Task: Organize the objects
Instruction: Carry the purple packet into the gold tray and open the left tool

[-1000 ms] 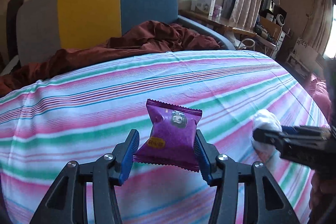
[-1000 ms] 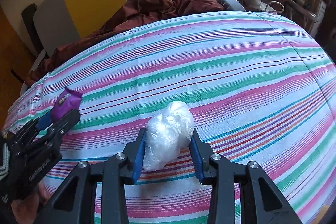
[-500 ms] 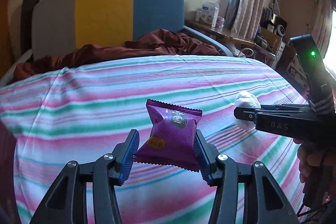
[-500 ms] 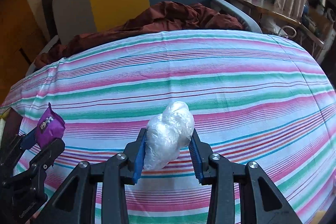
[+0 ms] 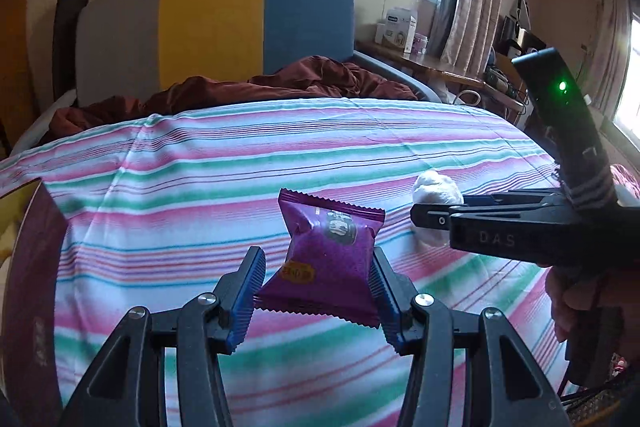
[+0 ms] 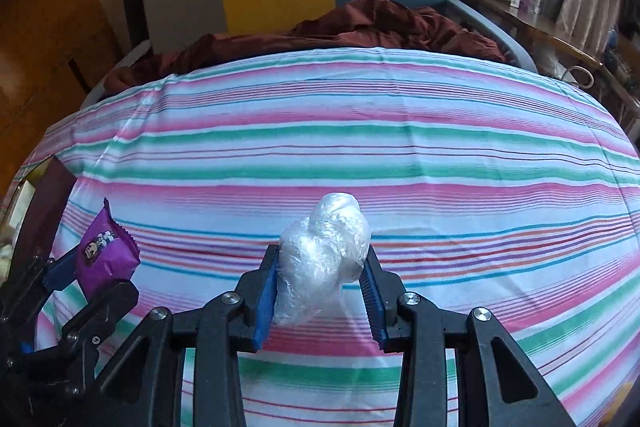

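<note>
My left gripper (image 5: pixel 316 263) is shut on a purple snack packet (image 5: pixel 330 251) and holds it above the striped bedsheet (image 5: pixel 200 163). My right gripper (image 6: pixel 320 267) is shut on a crumpled clear plastic bag (image 6: pixel 322 259), also above the sheet. In the left wrist view the right gripper (image 5: pixel 430 217) comes in from the right with the white bag (image 5: pixel 436 189) at its tip. In the right wrist view the left gripper (image 6: pixel 86 277) shows at the lower left with the purple packet (image 6: pixel 104 255).
A dark maroon box (image 5: pixel 28 291) stands at the bed's left edge. A crumpled maroon blanket (image 5: pixel 256 87) lies at the far side before a grey, yellow and blue headboard (image 5: pixel 216 27). A cluttered side table (image 5: pixel 452 71) stands at the far right.
Both grippers have swung left with their loads still held. The maroon box at the bed's left edge has come into view, and the right gripper looms larger in the left wrist view.
</note>
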`<state>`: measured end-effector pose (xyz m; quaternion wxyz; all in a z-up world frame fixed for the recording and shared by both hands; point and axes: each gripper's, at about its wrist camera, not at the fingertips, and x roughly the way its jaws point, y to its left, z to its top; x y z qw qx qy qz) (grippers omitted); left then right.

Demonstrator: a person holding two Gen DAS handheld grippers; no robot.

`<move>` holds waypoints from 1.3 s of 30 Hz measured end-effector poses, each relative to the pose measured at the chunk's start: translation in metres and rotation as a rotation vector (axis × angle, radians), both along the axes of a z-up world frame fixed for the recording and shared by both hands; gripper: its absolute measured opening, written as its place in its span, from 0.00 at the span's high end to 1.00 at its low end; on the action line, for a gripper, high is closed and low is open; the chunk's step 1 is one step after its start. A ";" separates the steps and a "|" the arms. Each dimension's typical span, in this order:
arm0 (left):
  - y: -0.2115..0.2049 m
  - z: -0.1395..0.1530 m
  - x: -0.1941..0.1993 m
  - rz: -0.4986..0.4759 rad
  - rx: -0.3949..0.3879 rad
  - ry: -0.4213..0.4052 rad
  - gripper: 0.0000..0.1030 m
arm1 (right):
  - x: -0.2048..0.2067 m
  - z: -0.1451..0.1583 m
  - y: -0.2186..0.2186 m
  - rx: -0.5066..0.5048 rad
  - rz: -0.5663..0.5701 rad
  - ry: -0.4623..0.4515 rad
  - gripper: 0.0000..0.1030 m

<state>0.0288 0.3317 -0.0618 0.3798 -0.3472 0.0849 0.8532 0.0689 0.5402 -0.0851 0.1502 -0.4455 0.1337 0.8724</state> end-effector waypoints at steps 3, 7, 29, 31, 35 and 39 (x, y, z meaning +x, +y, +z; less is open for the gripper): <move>-0.013 0.002 0.000 0.028 0.017 -0.022 0.49 | 0.000 0.000 -0.009 0.003 0.017 0.002 0.62; -0.035 0.007 0.008 0.043 0.065 -0.066 0.49 | 0.000 0.003 -0.014 0.018 0.039 0.014 0.62; -0.189 0.060 -0.002 0.236 0.182 -0.095 0.49 | 0.004 0.004 -0.050 0.065 0.140 0.049 0.62; -0.208 0.058 -0.012 0.280 0.179 -0.117 0.49 | 0.004 0.006 -0.053 0.069 0.156 0.063 0.62; -0.250 0.052 -0.023 0.377 0.194 -0.155 0.49 | 0.005 0.011 -0.063 0.085 0.180 0.081 0.62; -0.276 0.040 -0.030 0.446 0.170 -0.179 0.49 | 0.006 0.011 -0.069 0.094 0.193 0.087 0.62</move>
